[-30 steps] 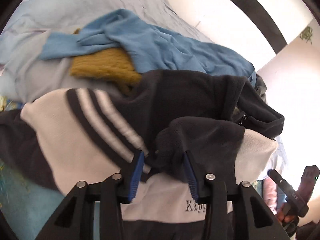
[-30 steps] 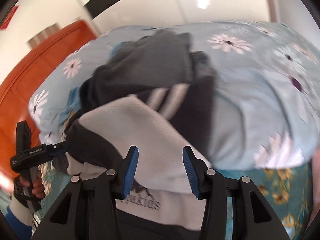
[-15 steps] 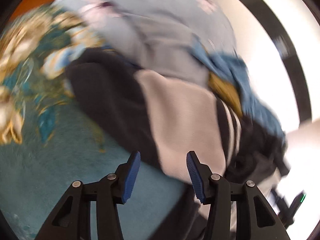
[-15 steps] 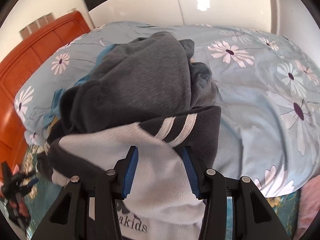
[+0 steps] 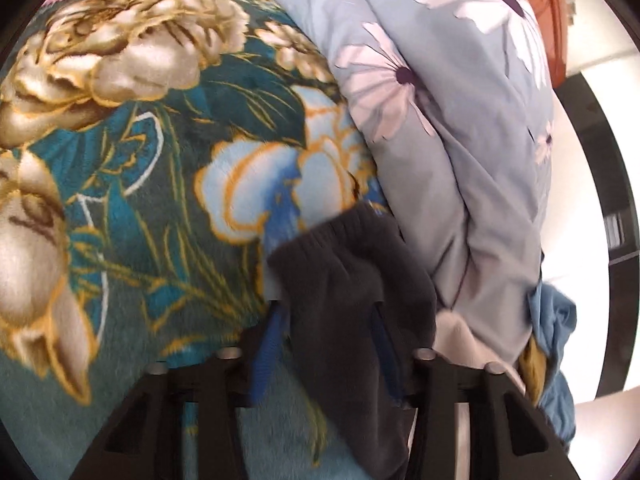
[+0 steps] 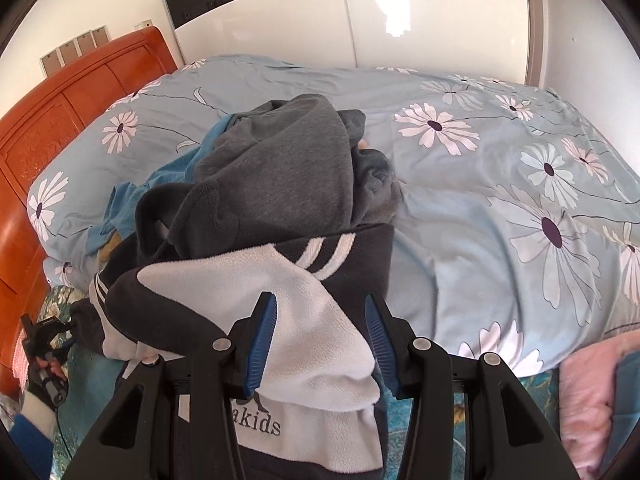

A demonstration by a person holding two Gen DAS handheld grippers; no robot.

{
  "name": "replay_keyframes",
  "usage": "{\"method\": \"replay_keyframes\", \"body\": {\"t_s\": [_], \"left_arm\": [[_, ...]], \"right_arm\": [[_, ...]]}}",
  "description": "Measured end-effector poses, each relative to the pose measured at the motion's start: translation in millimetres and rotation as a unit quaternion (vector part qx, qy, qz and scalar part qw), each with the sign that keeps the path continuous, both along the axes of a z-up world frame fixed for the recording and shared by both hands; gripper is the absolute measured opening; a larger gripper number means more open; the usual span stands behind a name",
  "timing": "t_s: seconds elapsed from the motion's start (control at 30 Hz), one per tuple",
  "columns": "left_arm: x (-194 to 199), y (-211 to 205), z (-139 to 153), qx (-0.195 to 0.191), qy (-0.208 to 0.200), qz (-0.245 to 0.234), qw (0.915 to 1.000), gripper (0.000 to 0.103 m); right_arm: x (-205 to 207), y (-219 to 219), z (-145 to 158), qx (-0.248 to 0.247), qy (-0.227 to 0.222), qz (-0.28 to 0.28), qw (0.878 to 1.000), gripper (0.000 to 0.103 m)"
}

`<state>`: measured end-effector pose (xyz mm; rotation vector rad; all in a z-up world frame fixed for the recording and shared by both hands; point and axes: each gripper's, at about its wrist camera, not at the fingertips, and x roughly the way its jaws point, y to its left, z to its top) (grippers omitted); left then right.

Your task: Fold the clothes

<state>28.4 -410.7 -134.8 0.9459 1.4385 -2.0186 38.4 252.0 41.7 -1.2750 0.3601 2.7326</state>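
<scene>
A white and dark fleece jacket (image 6: 248, 276) with white stripes lies at the front of a clothes pile on the bed. My right gripper (image 6: 320, 320) is shut on a white fold of it, which fills the gap between the blue pads. The jacket's dark ribbed sleeve cuff (image 5: 340, 264) sits between the pads of my left gripper (image 5: 328, 316), whose jaws are closing on it; the fabric drapes over the right pad. In the right wrist view, the left gripper (image 6: 44, 332) shows at the lower left in a gloved hand.
A grey hoodie (image 6: 288, 172) and a blue garment (image 6: 176, 176) lie behind the jacket on the daisy-print duvet (image 6: 480, 200). A teal floral blanket (image 5: 140, 200) covers the near side. The orange headboard (image 6: 60, 120) stands left; a pink item (image 6: 588, 400) lies lower right.
The left gripper swung off the clothes pile, rolled, dropped over the teal blanket and closed around the dark cuff. The right gripper rose a little with the jacket fold.
</scene>
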Motion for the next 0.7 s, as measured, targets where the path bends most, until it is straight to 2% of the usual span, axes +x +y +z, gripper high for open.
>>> {"method": "replay_keyframes", "body": {"t_s": [0.03, 0.07, 0.17, 0.27, 0.33, 0.4, 0.43, 0.5, 0.6, 0.7], "left_arm": [[-1, -1, -2, 0.002, -0.005, 0.003, 1.0000, 0.013], [-1, -2, -3, 0.002, -0.003, 0.005, 1.0000, 0.009], [1, 6, 13, -0.021, 0.015, 0.002, 0.9997, 0.007], [5, 29, 59, -0.069, 0.071, -0.032, 0.9946, 0.006], [13, 55, 110, -0.121, 0.126, -0.082, 0.9811, 0.006], [27, 78, 163, -0.173, 0.182, -0.136, 0.9582, 0.006], [31, 93, 188, -0.197, 0.211, -0.166, 0.9428, 0.006], [36, 126, 238, -0.243, 0.269, -0.226, 0.9043, 0.006], [41, 180, 286, -0.264, 0.338, -0.306, 0.8501, 0.006], [30, 244, 307, -0.265, 0.361, -0.386, 0.8066, 0.006]], "right_arm": [[2, 0, 0, 0.001, -0.002, 0.000, 1.000, 0.048], [3, 0, 1, 0.001, -0.004, -0.001, 1.000, 0.048], [7, 3, -1, -0.003, -0.007, -0.007, 1.000, 0.048], [12, 8, -1, -0.013, -0.006, -0.013, 1.000, 0.048], [16, 10, -1, -0.018, -0.004, -0.014, 1.000, 0.048], [19, 10, -2, -0.022, -0.004, -0.013, 1.000, 0.048], [21, 11, -3, -0.025, -0.004, -0.013, 1.000, 0.048], [25, 12, -6, -0.031, -0.005, -0.012, 0.999, 0.048], [31, 13, -12, -0.058, 0.000, -0.013, 0.998, 0.048], [39, 12, -12, -0.078, 0.012, -0.009, 0.997, 0.048]]}}
